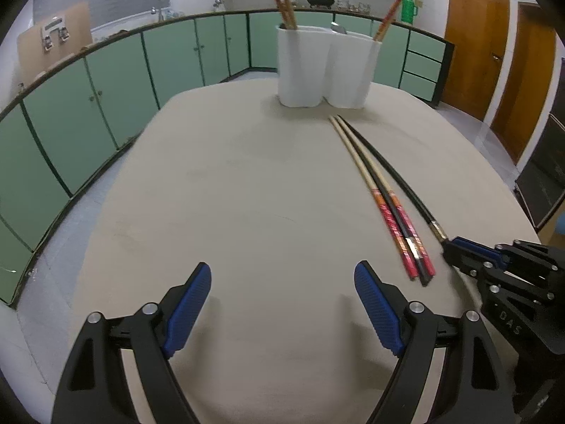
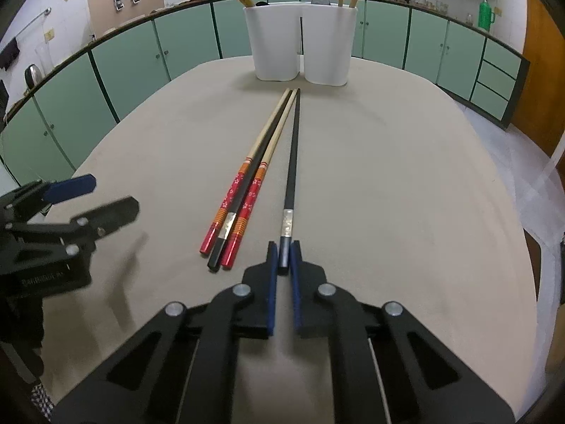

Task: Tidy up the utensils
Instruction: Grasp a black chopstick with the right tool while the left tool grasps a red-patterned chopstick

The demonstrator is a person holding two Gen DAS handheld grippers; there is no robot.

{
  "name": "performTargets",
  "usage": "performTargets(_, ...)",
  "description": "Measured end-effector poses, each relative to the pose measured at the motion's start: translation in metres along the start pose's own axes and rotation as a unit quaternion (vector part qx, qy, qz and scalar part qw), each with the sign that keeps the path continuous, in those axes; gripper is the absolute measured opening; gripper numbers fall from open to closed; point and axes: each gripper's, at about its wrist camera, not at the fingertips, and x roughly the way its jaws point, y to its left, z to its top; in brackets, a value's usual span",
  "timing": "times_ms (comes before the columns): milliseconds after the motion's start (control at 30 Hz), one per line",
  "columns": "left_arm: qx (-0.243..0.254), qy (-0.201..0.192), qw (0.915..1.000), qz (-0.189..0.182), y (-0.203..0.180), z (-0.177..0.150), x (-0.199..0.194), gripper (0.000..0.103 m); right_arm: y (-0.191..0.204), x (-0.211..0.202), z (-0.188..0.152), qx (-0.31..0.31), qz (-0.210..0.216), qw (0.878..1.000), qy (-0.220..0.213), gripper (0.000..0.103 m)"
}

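A white two-part utensil holder (image 1: 325, 67) (image 2: 300, 42) stands at the far side of the table with chopsticks and a spoon in it. Two red-handled chopsticks (image 2: 261, 162) (image 1: 381, 194) and a black one between them (image 2: 226, 226) lie together on the table. My right gripper (image 2: 283, 247) (image 1: 450, 247) is shut on the thick end of a separate black chopstick (image 2: 293, 148) (image 1: 388, 169), which lies low along the table. My left gripper (image 1: 282, 275) (image 2: 106, 198) is open and empty, left of the chopsticks.
The beige table (image 1: 212, 194) is ringed by green cabinets (image 1: 70, 113). Wooden doors (image 1: 473, 42) stand at the right. A green flask (image 1: 409, 9) and a pot sit on the back counter.
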Motion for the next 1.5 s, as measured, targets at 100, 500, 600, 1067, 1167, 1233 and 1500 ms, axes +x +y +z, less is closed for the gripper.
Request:
performTargets(100, 0.010, 0.007, 0.9998, -0.015, -0.013, 0.000, 0.003, 0.082, -0.004, -0.002, -0.001, 0.009, 0.000, 1.000, -0.001, 0.006)
performTargets(500, 0.042, 0.027, 0.9981, -0.037, -0.055, 0.003, 0.018, 0.082, -0.029, -0.006, -0.006, 0.033, -0.008, 0.999, -0.004, 0.006)
performTargets(600, 0.036, 0.032, 0.9983, -0.032, -0.056, 0.005, 0.024, 0.082, -0.029, -0.006, -0.007, 0.034, -0.006, 0.999, -0.005, 0.006)
performTargets(1067, 0.004, 0.019, 0.9998, -0.009, -0.044, 0.006, 0.025, 0.063, -0.030, -0.005, -0.009, 0.029, -0.004, 1.000, -0.005, 0.007)
performTargets(1167, 0.014, 0.014, 0.9996, -0.020, -0.052, 0.007, 0.024, 0.040, -0.031, -0.005, -0.009, 0.032, 0.000, 0.999, -0.005, 0.006)
performTargets(1233, 0.018, 0.011, 0.9993, -0.030, -0.056, 0.007, 0.024, 0.025, -0.032, -0.005, -0.010, 0.036, 0.005, 0.999, -0.005, 0.006)
performTargets(1500, 0.019, 0.003, 0.9989, -0.042, -0.059, 0.007, 0.019, 0.007, -0.032, -0.010, -0.008, 0.032, 0.002, 0.999, -0.008, 0.006)
